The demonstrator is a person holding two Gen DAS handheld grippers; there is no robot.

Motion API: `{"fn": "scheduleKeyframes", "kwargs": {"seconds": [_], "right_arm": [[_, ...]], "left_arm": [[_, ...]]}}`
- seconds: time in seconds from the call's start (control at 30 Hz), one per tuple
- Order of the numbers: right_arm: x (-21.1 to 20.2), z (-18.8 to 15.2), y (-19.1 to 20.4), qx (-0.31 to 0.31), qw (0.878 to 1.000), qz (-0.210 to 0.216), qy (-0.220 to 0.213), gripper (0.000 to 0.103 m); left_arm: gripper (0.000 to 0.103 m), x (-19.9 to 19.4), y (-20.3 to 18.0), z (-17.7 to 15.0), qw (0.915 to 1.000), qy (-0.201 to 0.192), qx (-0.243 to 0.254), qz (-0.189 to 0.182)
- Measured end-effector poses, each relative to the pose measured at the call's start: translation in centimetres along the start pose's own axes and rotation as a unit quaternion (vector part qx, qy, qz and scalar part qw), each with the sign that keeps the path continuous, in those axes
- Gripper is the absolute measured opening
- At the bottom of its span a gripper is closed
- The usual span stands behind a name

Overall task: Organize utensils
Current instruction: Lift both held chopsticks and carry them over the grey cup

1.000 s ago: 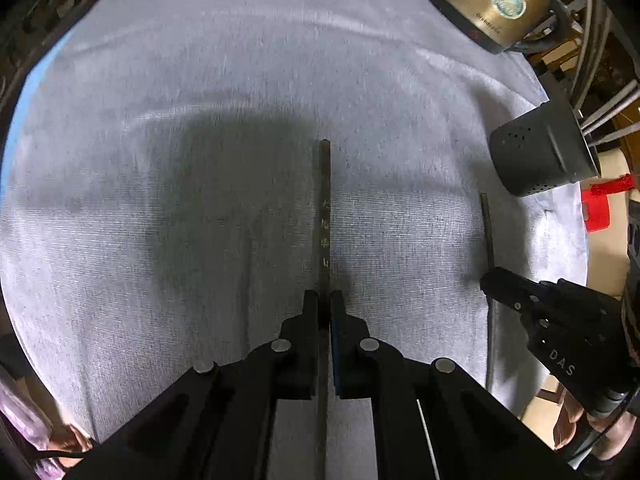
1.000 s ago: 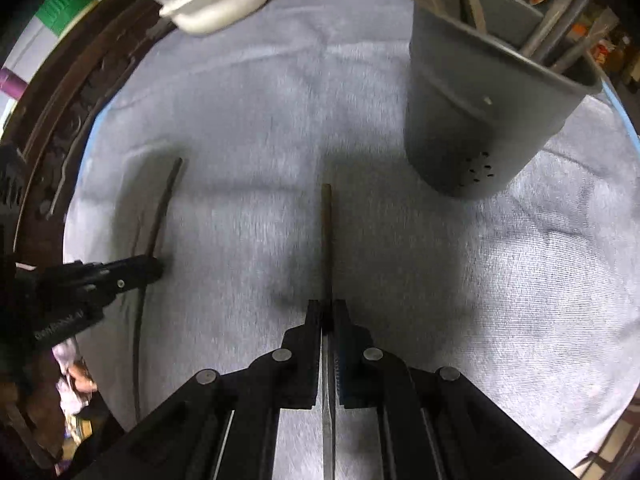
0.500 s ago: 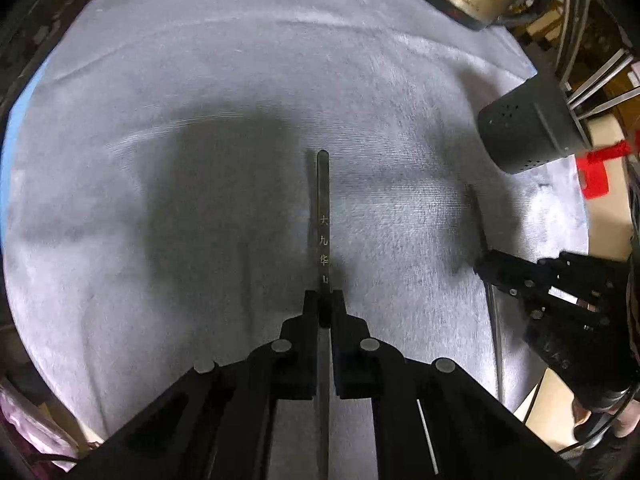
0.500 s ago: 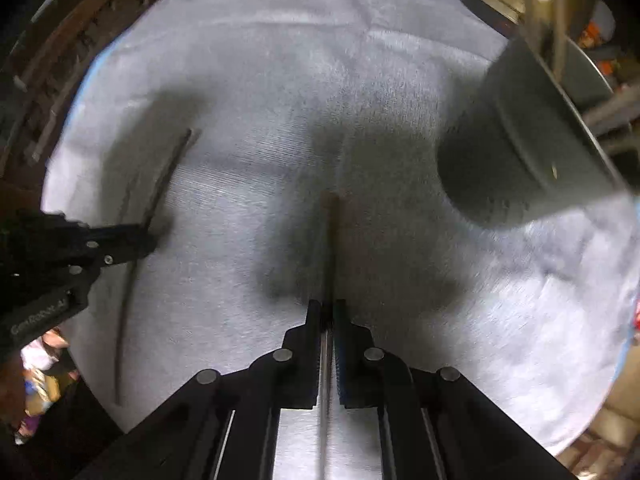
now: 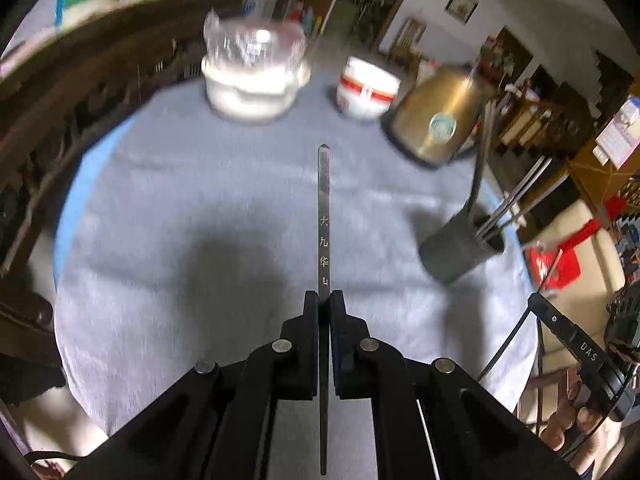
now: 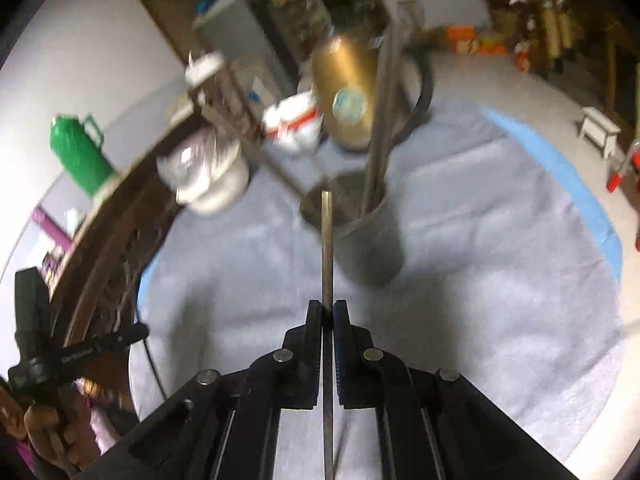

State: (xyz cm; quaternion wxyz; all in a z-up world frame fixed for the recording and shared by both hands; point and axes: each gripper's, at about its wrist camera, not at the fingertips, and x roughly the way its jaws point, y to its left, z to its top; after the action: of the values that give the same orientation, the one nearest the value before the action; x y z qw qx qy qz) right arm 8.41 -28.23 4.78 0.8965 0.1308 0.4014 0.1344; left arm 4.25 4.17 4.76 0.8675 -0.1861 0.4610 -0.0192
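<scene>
My left gripper [image 5: 324,300] is shut on a metal chopstick [image 5: 323,208] with engraved characters, held up above the grey cloth [image 5: 200,208]. My right gripper [image 6: 328,308] is shut on a second chopstick [image 6: 327,248], whose tip points toward the mouth of the dark grey utensil holder [image 6: 368,240]. The holder has several utensils standing in it and also shows in the left wrist view [image 5: 460,244], to the right. The right gripper shows at the right edge of the left view [image 5: 568,332]; the left gripper at the left edge of the right view [image 6: 100,344].
At the table's far side stand a white lidded pot [image 5: 252,84], a red-and-white bowl [image 5: 366,92] and a gold kettle [image 5: 436,120]. A dark carved wooden rim [image 5: 60,100] runs along the left. A green thermos [image 6: 80,152] stands beyond it.
Both grippers have lifted and tilted up with their chopsticks off the cloth. The right chopstick's tip now points at the holder's mouth; the far-side dishes have come into view.
</scene>
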Motion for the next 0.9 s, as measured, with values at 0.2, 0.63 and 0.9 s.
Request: {"fn": "scheduleKeyframes", "kwargs": {"seconds": [0.2,0.63,0.9], "right_arm": [[-0.4,1.5,0.1,-0.001,0.996,-0.023,-0.084,0.006],[-1.5,0.3,1.2,-0.05,0.984,-0.071,-0.158,0.006],[-3.4,-1.1,2.4,-0.073,0.982,-0.064,-0.164,0.006]], "left_arm": [[0.005,-0.9,-1.9,0.4,0.9957,-0.092,0.011,0.008],[0.005,2.5,-4.2,-1.5,0.9681,-0.239,0.041,0.063],[0.006,-0.2,-3.3,-3.6,0.9645,-0.252,0.054,0.056]]}}
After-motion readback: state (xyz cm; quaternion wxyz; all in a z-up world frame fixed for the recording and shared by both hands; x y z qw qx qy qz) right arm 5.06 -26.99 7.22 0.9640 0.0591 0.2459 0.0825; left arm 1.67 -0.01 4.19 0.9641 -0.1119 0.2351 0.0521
